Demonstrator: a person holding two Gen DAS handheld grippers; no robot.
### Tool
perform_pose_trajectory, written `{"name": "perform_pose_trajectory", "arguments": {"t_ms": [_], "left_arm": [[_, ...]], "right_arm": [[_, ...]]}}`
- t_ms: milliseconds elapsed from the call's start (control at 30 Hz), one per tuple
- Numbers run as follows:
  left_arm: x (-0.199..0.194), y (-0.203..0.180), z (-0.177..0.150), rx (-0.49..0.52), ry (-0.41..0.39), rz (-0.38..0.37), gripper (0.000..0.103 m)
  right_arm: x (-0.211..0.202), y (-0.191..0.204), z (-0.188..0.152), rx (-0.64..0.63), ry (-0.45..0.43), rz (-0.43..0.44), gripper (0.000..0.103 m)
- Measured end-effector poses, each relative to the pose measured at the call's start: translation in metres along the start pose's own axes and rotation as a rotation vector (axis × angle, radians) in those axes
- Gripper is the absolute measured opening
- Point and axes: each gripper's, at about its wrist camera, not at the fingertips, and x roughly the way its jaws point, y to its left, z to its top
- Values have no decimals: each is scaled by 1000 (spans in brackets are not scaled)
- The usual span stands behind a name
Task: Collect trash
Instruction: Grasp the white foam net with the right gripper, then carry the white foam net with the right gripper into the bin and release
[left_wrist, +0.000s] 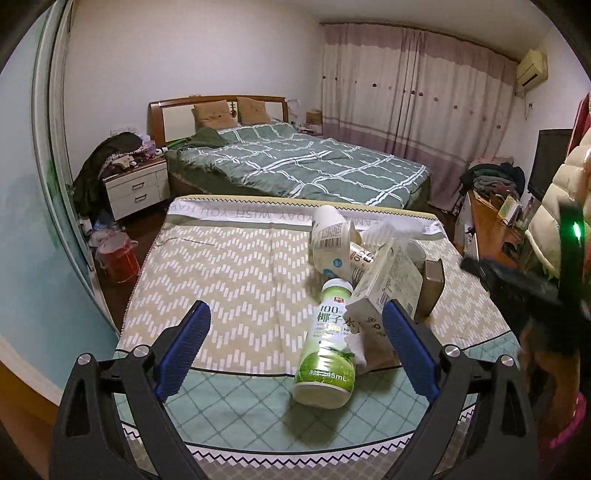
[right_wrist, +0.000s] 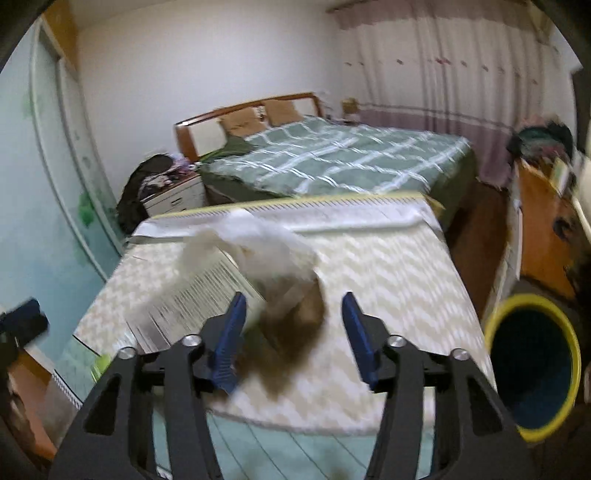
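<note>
Now both claws gape, gripping nothing. Left claw (left_wrist: 295, 347) has the bottle (left_wrist: 327, 350) lying between its fingers on the worktop (left_wrist: 229, 266). Right claw (right_wrist: 293, 332) hangs over a blurred carton (right_wrist: 199, 295); bin (right_wrist: 532, 365) to its right.

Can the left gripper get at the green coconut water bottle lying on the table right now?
Probably yes. The left gripper is open, and the coconut water bottle lies on its side between the fingers, nearer the right one. A white carton leans on its upper part, so closing there may nudge the carton.
</note>
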Motion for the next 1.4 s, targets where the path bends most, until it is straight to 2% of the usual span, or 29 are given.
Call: {"name": "perform_pose_trajectory", "arguments": {"t_ms": [233,300,600,700,800,867,1167,1400], "left_arm": [[8,-11,-1,7,21,-24,93],[10,-11,-1,5,22,-28,93],[19,-10,0,0,33,-49,93],[21,-10,0,-3,35,-54,93],[22,-11,0,-2,36,-57,93],[22,-12,1,1,34,-58,93],[23,-19,0,22,34,-65,93],[24,-26,-2,37,42,-76,93]], "right_arm": [[51,29,33,-87,51,-10,60],[63,33,39,-95,60,-12,65],[101,31,45,-92,118,-58,66],[106,27,44,-82,139,-52,52],[105,25,45,-72,122,-53,35],[100,22,49,-57,102,-45,19],[54,2,63,2,-15,-33,16],[2,-33,46,67,-65,-59,16]]}}
